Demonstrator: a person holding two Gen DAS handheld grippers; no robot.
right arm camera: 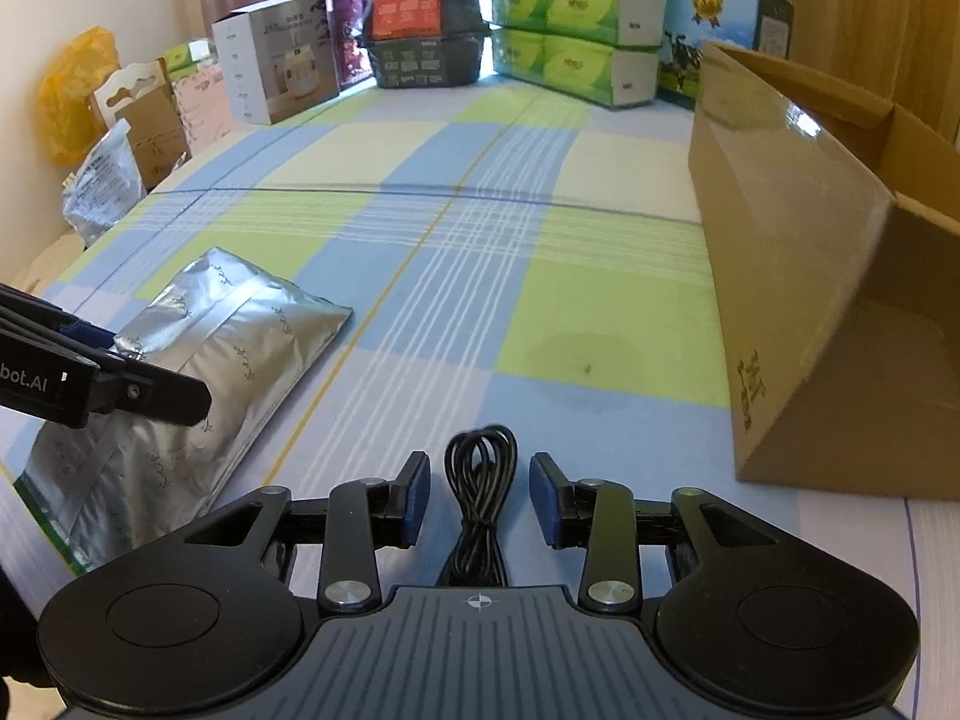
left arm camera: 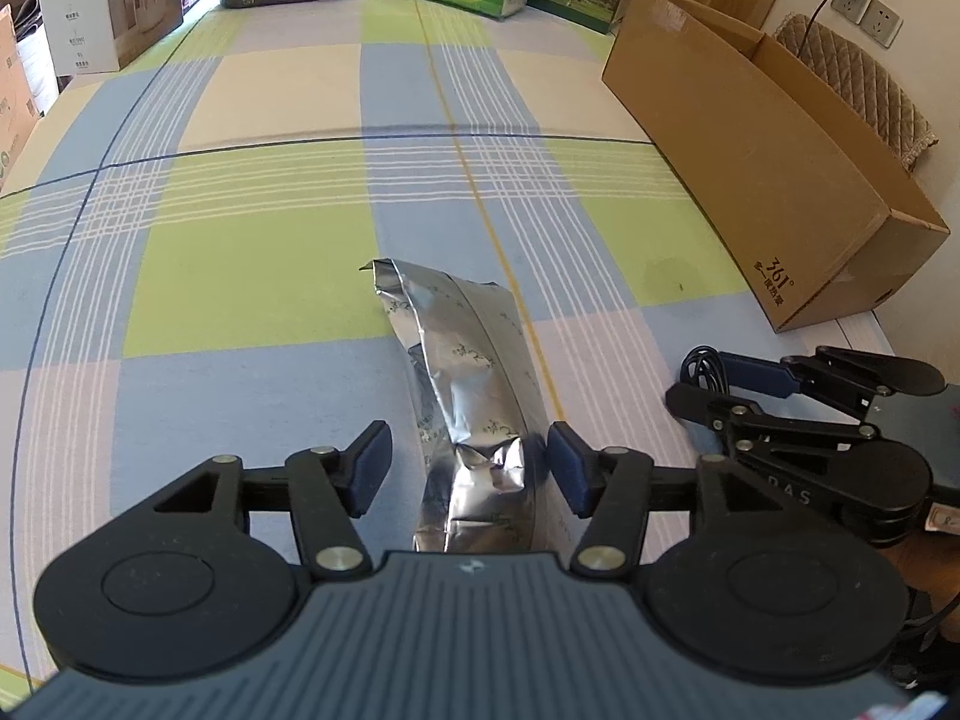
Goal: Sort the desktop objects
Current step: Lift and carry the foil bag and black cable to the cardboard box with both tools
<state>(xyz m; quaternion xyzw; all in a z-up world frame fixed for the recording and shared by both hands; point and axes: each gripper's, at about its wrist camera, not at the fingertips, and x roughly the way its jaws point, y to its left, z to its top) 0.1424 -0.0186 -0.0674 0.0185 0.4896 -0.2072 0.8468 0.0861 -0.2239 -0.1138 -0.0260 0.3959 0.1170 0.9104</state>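
Item 1: silver foil pouch [right arm camera: 198, 372]. Lies flat on the checked surface [left arm camera: 252, 276] toward its near left corner, crumpled at the near end. Judged light, soft-walled and slick, so it is likely to buckle and slide under a pinch. Best hold: the flat sealed near end, taken across its width.

Item 2: coiled black cable [right arm camera: 479, 498]. Rests on the surface near its near edge, right of the pouch and apart from it. Judged light, limp and springy; loops may spill if only one strand is caught. Best hold: across the bundled middle, where the strands cross.

Item 3: cardboard box [left arm camera: 774, 180]. Open-topped, standing along the right edge of the surface; judged the likely receptacle.

Left gripper [left arm camera: 465, 471]: jaws spread around the pouch's near end, the right pad touching or nearly touching the foil, the left pad clear of it; no grip taken.

Right gripper [right arm camera: 479, 498]: jaws spread to either side of the cable coil, pads clear of it; nothing held.

Background stock: tissue packs [right arm camera: 576, 54] and printed cartons [right arm camera: 276, 72] ranged along the far edge.
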